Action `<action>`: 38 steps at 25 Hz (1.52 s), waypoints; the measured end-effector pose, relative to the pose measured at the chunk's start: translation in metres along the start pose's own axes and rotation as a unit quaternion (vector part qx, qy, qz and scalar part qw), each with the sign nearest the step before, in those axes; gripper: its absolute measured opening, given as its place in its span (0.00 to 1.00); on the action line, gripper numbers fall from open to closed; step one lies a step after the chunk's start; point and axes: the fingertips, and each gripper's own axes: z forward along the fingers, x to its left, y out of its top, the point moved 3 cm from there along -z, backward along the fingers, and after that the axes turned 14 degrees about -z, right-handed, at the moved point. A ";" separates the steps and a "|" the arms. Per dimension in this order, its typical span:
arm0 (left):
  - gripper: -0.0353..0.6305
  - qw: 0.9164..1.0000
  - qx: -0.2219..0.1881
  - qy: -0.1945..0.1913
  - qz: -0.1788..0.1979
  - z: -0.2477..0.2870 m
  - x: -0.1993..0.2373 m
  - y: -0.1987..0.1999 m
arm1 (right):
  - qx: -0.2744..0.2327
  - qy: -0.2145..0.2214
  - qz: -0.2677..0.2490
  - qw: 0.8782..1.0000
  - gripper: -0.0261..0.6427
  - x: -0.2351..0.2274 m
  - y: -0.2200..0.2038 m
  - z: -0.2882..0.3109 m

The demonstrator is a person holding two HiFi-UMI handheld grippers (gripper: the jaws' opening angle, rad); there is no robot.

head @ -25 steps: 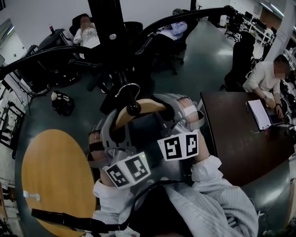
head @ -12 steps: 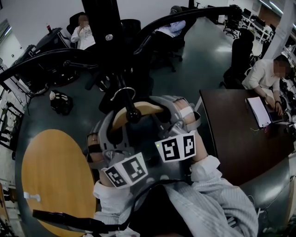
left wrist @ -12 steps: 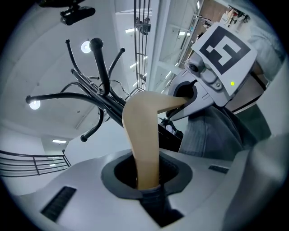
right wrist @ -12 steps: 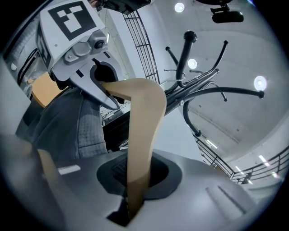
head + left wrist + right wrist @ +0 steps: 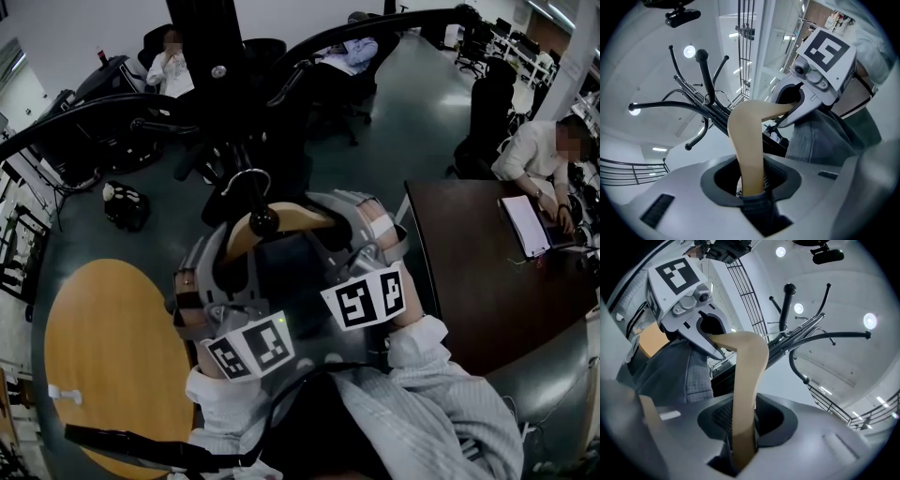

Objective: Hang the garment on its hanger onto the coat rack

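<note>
**Colour rundown**

- Hanger (image 5: pixel 286 217): pale tan wood, plain, no markings.
- Garment (image 5: pixel 825 136): grey-blue, with a fine woven grid texture and no print.
- Coat rack (image 5: pixel 211 42): black throughout, pole and arms alike.
- Marker cubes (image 5: pixel 246 347): white faces carrying black square-block patterns.
- Sleeve (image 5: pixel 441 394): pale grey-white.
- Round table (image 5: pixel 103 356): yellow-orange wood tone.
- Desk (image 5: pixel 478 272): dark brown.
- Floor (image 5: pixel 412 122): dark grey-green.
- Ceiling (image 5: pixel 642 70): off-white in the gripper views.
</note>
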 end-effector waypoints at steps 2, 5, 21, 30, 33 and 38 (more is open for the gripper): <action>0.22 1.000 -0.002 -0.002 0.004 -0.004 0.000 0.002 | -0.008 0.012 0.005 1.000 0.19 0.002 0.002 -0.005; 0.24 1.000 0.000 -0.004 0.010 -0.010 -0.001 0.003 | -0.014 0.016 0.006 1.000 0.22 0.002 0.004 -0.013; 0.24 1.000 0.002 0.004 0.002 -0.063 -0.012 0.011 | 0.001 -0.002 0.009 1.000 0.22 0.004 0.013 -0.067; 0.24 0.995 -0.072 -0.044 -0.051 -0.067 -0.035 0.048 | 0.037 -0.027 0.039 0.998 0.22 -0.006 0.001 -0.096; 0.24 0.988 -0.116 -0.058 -0.080 -0.062 -0.048 0.068 | 0.060 -0.042 0.058 0.996 0.22 -0.011 -0.013 -0.110; 0.24 0.971 -0.161 -0.116 -0.132 -0.047 -0.085 0.097 | 0.098 -0.086 0.093 0.987 0.20 -0.025 -0.041 -0.139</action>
